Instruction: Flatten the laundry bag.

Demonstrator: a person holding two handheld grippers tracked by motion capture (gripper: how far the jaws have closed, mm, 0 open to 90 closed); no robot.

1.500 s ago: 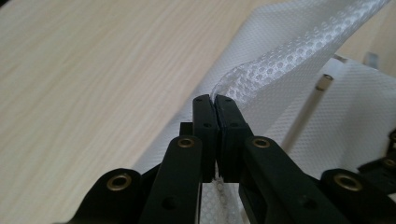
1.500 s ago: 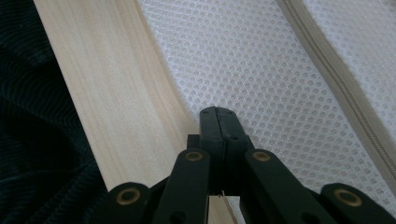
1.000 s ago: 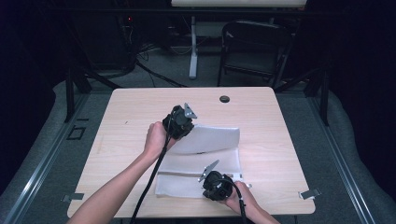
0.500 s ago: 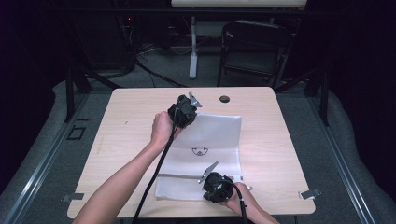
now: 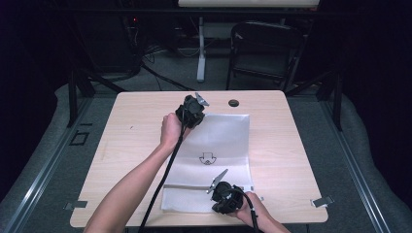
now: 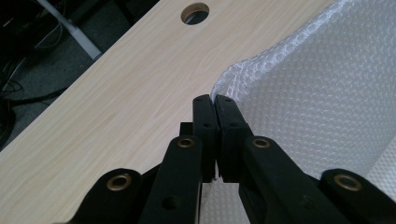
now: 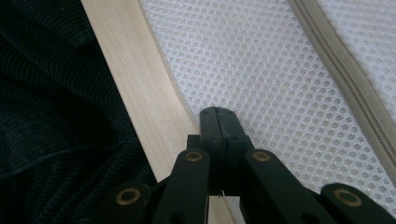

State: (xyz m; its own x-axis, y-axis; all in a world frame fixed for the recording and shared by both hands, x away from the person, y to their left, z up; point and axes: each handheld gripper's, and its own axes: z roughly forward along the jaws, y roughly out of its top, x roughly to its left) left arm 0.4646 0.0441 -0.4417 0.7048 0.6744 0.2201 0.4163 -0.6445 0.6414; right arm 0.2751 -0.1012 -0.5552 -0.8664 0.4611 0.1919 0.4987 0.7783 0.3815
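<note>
The mesh bag (image 5: pixel 218 145) is lying nearly flat on the surface (image 5: pixel 121 145). The left gripper (image 6: pixel 215 100) is clenching its far corner, the right gripper (image 7: pixel 218 112) its near edge; smoothing is remaining.

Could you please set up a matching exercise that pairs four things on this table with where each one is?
Things:
1. left gripper
2. right gripper
3. round hole
4. small printed emblem

Places:
A. in the wooden tabletop, beyond the bag's far edge
B. at the near edge of the white mesh bag, below its zip
C. near the middle of the bag
D. at the bag's far left corner, jaws together on the mesh

Pairs: 1-D, 2-B, 3-A, 4-C
</note>
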